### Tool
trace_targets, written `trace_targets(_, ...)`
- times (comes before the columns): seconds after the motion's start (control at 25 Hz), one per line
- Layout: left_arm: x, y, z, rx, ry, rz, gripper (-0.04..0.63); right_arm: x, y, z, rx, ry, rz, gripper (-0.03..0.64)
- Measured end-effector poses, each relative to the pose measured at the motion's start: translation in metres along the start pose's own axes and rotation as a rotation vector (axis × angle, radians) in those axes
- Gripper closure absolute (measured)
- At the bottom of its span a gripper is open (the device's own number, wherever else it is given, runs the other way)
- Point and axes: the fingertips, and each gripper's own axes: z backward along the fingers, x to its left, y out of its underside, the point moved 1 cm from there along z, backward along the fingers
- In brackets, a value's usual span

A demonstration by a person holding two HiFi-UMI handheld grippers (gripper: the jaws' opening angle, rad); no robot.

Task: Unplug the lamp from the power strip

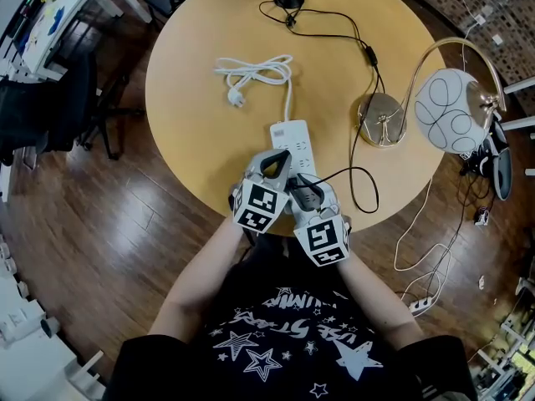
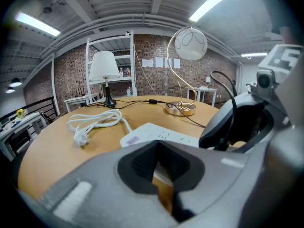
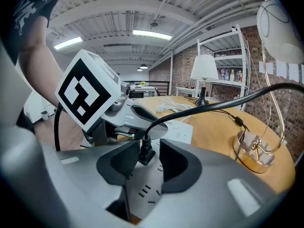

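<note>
Right gripper (image 3: 145, 164): fingers are held wide apart, and the black lamp plug (image 3: 142, 152) is flanked by them, ungripped, seated in the white rectangular power strip (image 1: 294, 138). Left gripper (image 2: 161, 167): fingers are closed on the strip's near end. The strip is laid near the front edge of the round wooden table (image 1: 192, 82). The gold-arched white globe lamp (image 1: 449, 98) is set at the table's right.
</note>
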Motion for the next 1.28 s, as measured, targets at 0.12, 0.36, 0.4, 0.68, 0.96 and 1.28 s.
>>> trace_targets(0.12,-0.0007,-0.0002,0.0004,-0.027,0.006,-0.019,0.591,0.0002,0.0007,-0.0026,0.006,-0.001,0.011,0.491)
trace_targets(0.36,0.0005,0.0010,0.0016,-0.075,0.019,0.003,0.591,0.0069,-0.0007,-0.0049,0.034,-0.027,0.096,0.531)
trace_targets(0.4,0.0005,0.0012,0.0019,-0.081,0.024,0.003,0.591,0.0074,-0.0007,-0.0051,0.039,-0.029,0.098,0.532)
trace_targets(0.68,-0.0001,0.0006,0.0011,-0.094,0.038,0.003,0.591,0.0063,-0.0007,-0.0041,0.032,-0.030,0.097,0.538)
trace_targets(0.96,-0.0001,-0.0001,0.0016,-0.096,0.042,0.005,0.591,0.0061,-0.0022,-0.0020,-0.004,-0.038,0.101,0.540)
trace_targets(1.28,-0.0002,0.0002,0.0019,-0.094,0.036,0.006,0.591,0.0060,-0.0042,0.0009,-0.062,-0.076,0.031,0.541)
